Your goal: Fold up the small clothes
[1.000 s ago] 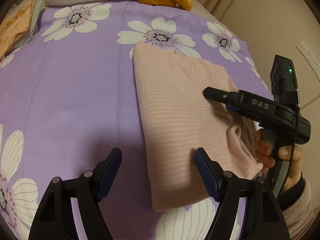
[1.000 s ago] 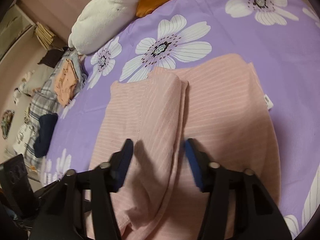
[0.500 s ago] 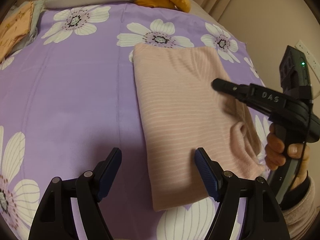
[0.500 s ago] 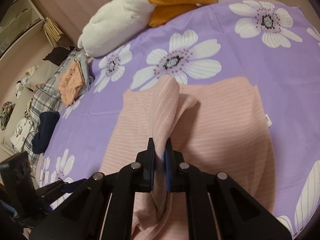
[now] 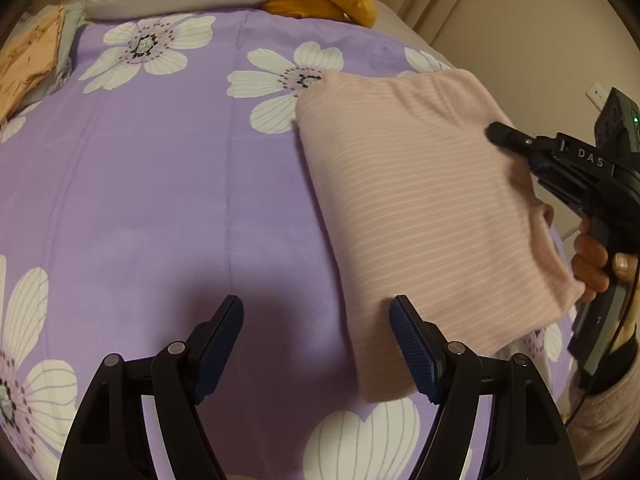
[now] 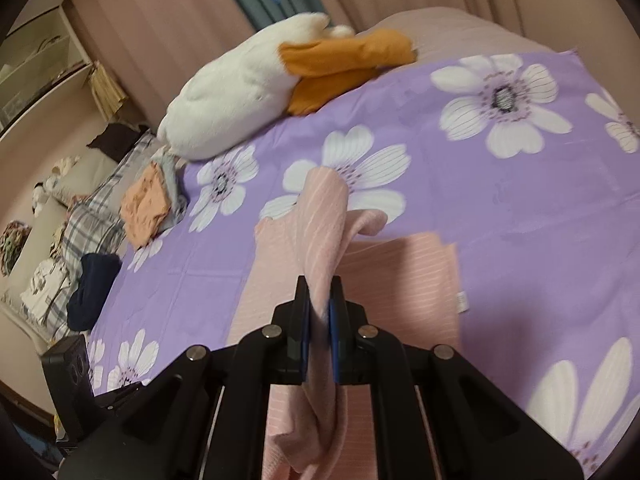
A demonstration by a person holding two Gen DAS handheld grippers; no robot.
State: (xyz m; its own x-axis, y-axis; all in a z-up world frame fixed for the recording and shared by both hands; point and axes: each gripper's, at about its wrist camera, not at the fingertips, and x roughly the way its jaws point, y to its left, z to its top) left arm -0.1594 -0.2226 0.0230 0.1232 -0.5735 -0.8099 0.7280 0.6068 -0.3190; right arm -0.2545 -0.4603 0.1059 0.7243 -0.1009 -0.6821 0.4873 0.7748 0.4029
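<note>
Pinkish curtains (image 6: 168,32) hang behind the bed (image 6: 460,28); a white shelf unit (image 6: 44,64) stands left, dimly lit.

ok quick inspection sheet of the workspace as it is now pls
surface: purple bedsheet with white flowers, smooth.
job's things: pink striped knit garment, one strip pinched and raised off the rest.
clutter: white and orange plush toy; folded orange cloth on a pile; navy cloth.
grippers: right gripper shut on the garment; left gripper open, holding nothing.
cables: thin black cable by the right wrist.
surroundings: pink curtain, shelves.
</note>
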